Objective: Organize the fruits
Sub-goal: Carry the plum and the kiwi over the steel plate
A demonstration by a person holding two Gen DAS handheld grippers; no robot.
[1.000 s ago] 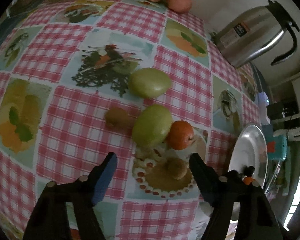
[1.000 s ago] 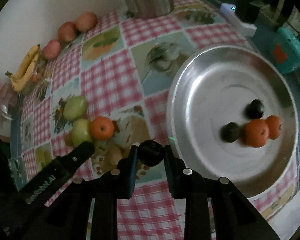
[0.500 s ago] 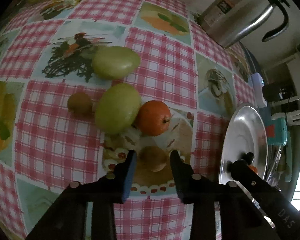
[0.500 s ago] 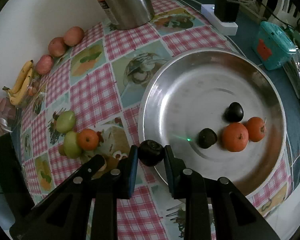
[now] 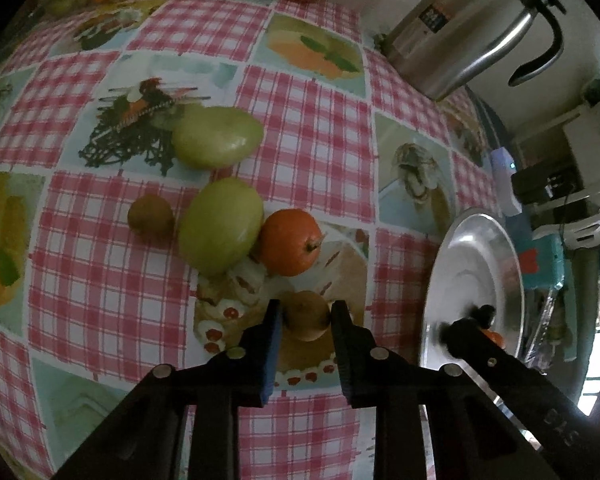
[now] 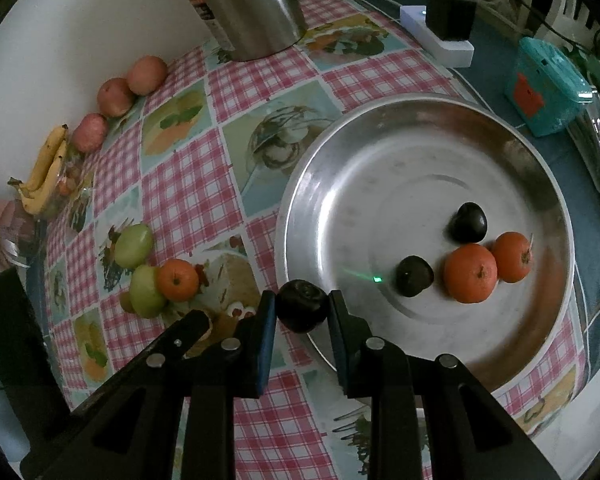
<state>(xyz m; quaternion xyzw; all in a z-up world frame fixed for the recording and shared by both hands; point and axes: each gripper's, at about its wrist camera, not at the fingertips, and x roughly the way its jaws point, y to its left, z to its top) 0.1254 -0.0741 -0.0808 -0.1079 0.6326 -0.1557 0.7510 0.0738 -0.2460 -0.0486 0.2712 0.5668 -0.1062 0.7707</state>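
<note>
My left gripper is shut on a brown kiwi resting on the checked tablecloth. Beyond it lie an orange, two green fruits and a second kiwi. My right gripper is shut on a dark plum and holds it over the near-left rim of the silver plate. The plate holds two dark plums and two oranges.
A steel kettle stands at the back. Red apples and bananas lie along the wall. A white power strip and a teal box sit beyond the plate.
My left gripper came down and closed on the kiwi. My right gripper carried the dark plum toward the plate's rim.
</note>
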